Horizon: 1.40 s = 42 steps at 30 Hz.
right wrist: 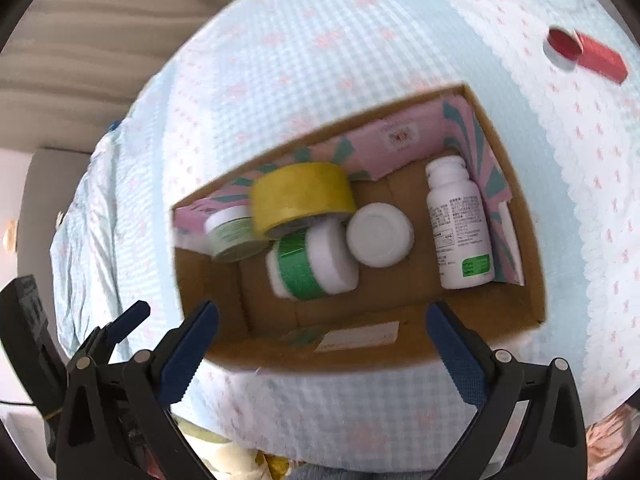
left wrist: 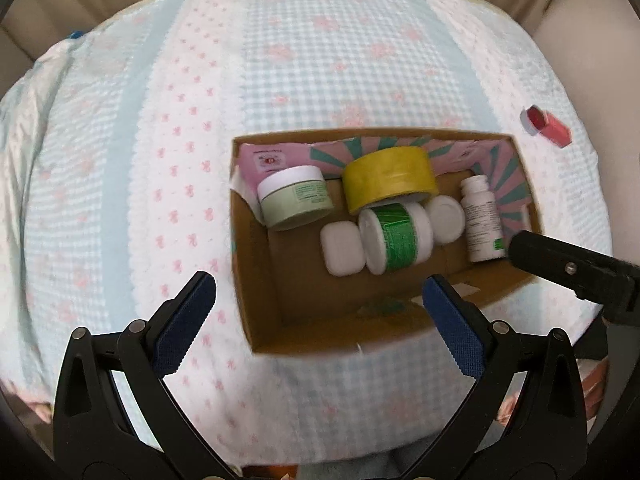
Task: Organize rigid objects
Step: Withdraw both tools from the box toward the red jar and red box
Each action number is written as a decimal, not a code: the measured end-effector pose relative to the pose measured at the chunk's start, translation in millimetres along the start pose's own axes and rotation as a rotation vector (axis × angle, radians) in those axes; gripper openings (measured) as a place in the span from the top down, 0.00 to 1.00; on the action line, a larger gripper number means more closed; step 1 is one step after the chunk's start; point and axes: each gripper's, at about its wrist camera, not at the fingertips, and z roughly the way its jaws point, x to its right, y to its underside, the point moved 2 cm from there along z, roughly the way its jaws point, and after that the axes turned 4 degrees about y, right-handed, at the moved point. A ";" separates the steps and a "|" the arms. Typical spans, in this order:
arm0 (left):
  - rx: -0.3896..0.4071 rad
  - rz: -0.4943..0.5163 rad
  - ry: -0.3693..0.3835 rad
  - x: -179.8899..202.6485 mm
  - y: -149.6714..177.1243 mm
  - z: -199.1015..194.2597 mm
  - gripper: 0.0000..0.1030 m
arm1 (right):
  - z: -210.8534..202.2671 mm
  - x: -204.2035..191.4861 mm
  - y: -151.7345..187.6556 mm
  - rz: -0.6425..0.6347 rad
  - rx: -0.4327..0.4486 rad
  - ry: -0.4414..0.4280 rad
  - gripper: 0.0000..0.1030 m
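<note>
An open cardboard box (left wrist: 260, 280) (right wrist: 516, 200) sits on the checked blue cloth. Inside lie a yellow tape roll (left wrist: 388, 178) (right wrist: 302, 196), a pale green jar (left wrist: 294, 202) (right wrist: 230, 232), a white jar with a green label (left wrist: 396, 238) (right wrist: 310, 262), a round white lid (left wrist: 446, 220) (right wrist: 380, 234), a white pill bottle (left wrist: 482, 220) (right wrist: 458, 224) and a small white case (left wrist: 343, 248). My left gripper (left wrist: 318, 308) is open and empty above the box's near left corner. My right gripper (right wrist: 322, 336) is open and empty above the box's near wall.
A red container with its red cap (left wrist: 546, 125) (right wrist: 586, 53) lies on the cloth beyond the box's far right corner. The right gripper's body (left wrist: 576, 270) shows at the box's right side. Beige curtain or wall surrounds the cloth-covered surface.
</note>
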 end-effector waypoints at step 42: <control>0.292 0.097 -0.012 339.6 -71.4 -51.5 0.00 | -267.2 234.9 -67.0 -0.316 0.346 0.370 0.00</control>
